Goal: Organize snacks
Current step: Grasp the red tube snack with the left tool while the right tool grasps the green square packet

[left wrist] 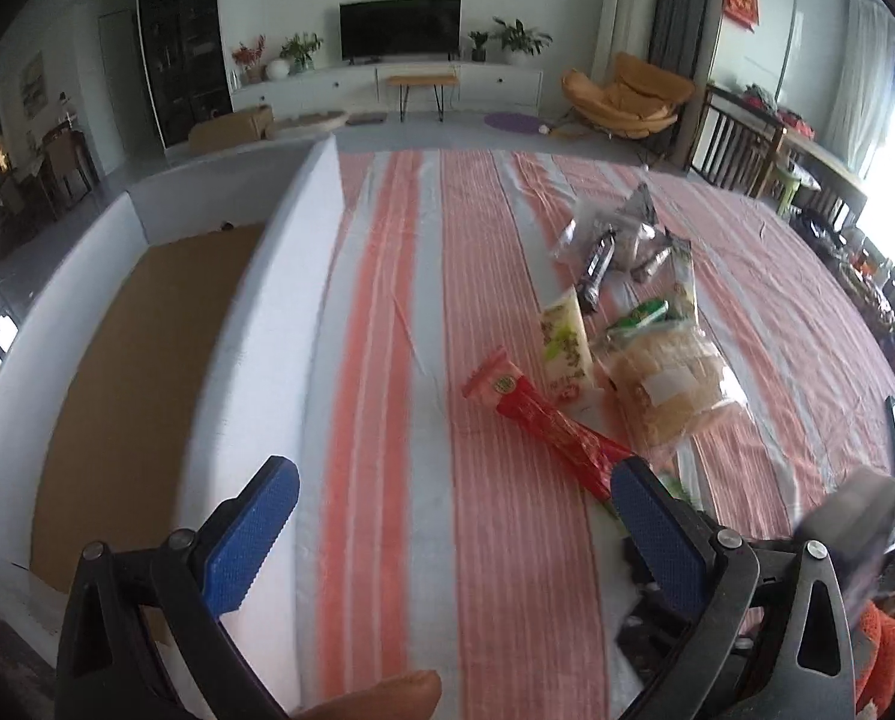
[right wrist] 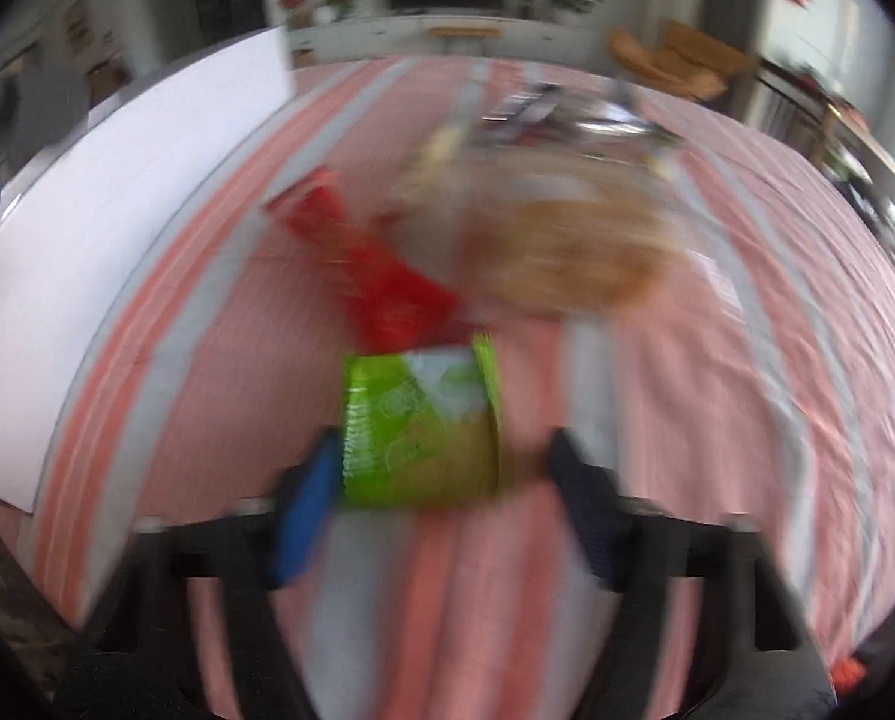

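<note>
Right wrist view's blurry: right tool [right wrist: 441, 501] straddles green packet [right wrist: 420, 429], pads apart; center before squeezing.

Far wall: dark television [left wrist: 399, 26] above a white cabinet [left wrist: 387, 83], potted plants [left wrist: 519, 36] either side. Orange lounge chair [left wrist: 624, 97] right. Striped cloth [left wrist: 507, 540] over the surface.
</note>
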